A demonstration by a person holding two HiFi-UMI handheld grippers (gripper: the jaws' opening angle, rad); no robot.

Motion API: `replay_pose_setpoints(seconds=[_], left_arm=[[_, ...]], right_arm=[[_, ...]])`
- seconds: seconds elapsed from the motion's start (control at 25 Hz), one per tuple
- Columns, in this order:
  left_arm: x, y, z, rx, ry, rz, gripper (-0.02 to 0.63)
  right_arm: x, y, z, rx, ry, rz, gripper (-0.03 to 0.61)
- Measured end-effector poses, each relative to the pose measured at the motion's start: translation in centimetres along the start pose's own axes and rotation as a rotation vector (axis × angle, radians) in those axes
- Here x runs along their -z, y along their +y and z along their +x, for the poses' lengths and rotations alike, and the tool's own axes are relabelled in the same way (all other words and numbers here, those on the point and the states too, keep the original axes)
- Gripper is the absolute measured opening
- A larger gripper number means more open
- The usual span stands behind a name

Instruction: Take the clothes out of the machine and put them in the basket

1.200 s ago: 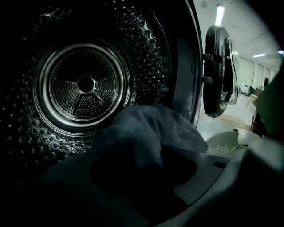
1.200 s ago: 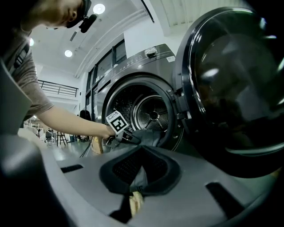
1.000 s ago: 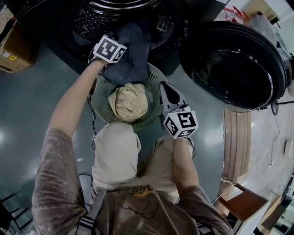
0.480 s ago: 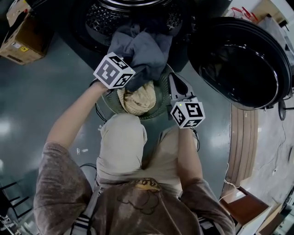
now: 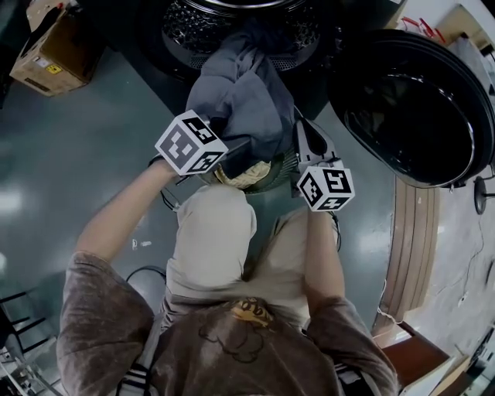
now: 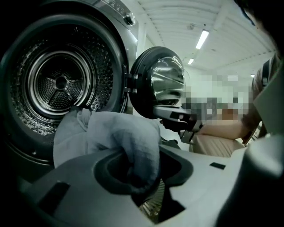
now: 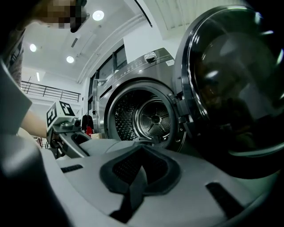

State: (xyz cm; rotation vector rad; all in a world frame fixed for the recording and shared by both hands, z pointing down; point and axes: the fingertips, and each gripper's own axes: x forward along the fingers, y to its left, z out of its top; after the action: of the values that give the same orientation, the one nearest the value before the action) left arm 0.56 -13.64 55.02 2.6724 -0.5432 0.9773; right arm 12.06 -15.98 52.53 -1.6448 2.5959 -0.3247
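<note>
Head view, looking steeply down: a glossy grey-green floor (image 5: pixel 69 178) in a workshop-like room, with strip lights on a white ceiling seen in the gripper views. One front-loading machine (image 5: pixel 240 23) stands at the top with its drum open, and its one round door (image 5: pixel 410 100) is swung out to the right. One cardboard box (image 5: pixel 54 50) lies at the upper left. One basket (image 5: pixel 285 166) sits on the floor between the machine and the person's knees. Two pieces of clothing: a beige cloth (image 5: pixel 247 174) inside the basket, and a grey garment (image 5: pixel 240 85) trailing from the drum mouth down over the basket. Two grippers: the left gripper (image 5: pixel 236 151) pinches a bunched fold of the grey garment just above the basket, its jaws having just been opening slightly with the cloth between them. The right gripper (image 5: pixel 304 133) appears closed on the basket's right rim, apart from the garment.
</note>
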Motion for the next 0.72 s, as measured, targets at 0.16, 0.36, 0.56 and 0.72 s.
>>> replay_pose_setpoints(seconds=[0.16,0.36,0.56,0.72], left_arm=[[-0.7,0.9,-0.6,-0.027,-0.055,-0.014,0.249],[-4.0,4.7,-1.5,-0.107,-0.144,0.009,0.31],[-6.5,12.2,0.2,-0.225,-0.165,-0.014,0.325],[-7.8,18.1,2.5,-0.313,-0.154,-0.022,0.342]], right_arm=[[-0.2,0.4,0.1,-0.01,-0.003,-0.004,-0.002],[-0.1,0.4,0.1,0.001,0.003,-0.002,-0.002],[-0.2,1.2,0.4,-0.006,0.005,-0.039,-0.002],[-0.1,1.1,0.5,0.006,0.016,-0.044,-0.002]])
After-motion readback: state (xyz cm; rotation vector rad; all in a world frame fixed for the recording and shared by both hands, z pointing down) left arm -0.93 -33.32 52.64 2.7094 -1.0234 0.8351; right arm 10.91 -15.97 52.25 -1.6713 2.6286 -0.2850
